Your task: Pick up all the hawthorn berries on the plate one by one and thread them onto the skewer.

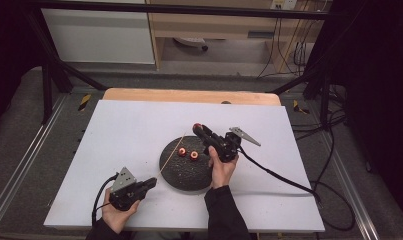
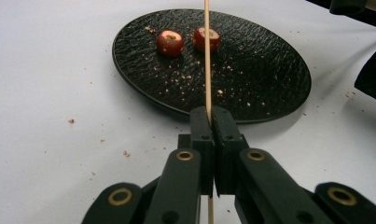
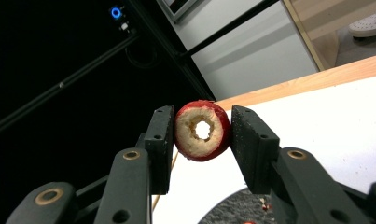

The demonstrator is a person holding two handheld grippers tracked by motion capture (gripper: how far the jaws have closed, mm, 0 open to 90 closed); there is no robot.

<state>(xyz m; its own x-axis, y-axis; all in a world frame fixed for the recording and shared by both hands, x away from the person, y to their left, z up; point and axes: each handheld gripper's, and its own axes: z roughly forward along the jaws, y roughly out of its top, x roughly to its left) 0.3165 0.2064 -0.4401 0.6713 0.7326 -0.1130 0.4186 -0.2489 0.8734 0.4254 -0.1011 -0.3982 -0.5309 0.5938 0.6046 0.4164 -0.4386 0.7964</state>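
Looking down, high view: a white table [image 1: 139, 130] fills the middle of the frame, with a round black plate [image 1: 181, 177] at its centre.
Plate contents: two red fruit pieces [image 1: 188, 153] lie side by side near the plate's upper edge, among crumbs.
Left gripper [image 1: 148, 183]: lower left of the frame, held in the person's left hand [image 1: 118, 212], pointing right toward the plate.
Skewer [image 1: 171, 154]: a thin wooden stick running from the left gripper's tip up and right across the plate's left edge.
Right gripper [image 1: 198, 128]: centre right, above the plate, held in the right hand [image 1: 222, 169], with something red at its tip.
Left gripper view: the jaws are pressed together on the skewer [image 2: 207, 56], which runs straight up the frame over the plate [image 2: 269, 79]; the two fruit pieces [image 2: 170, 42] sit at upper centre.
Right gripper view: the jaws stand partly apart, clamping a red fruit ring [image 3: 202, 130] with a pale cut face and a hole through its middle, held in the centre of the frame above the table [image 3: 335, 121].
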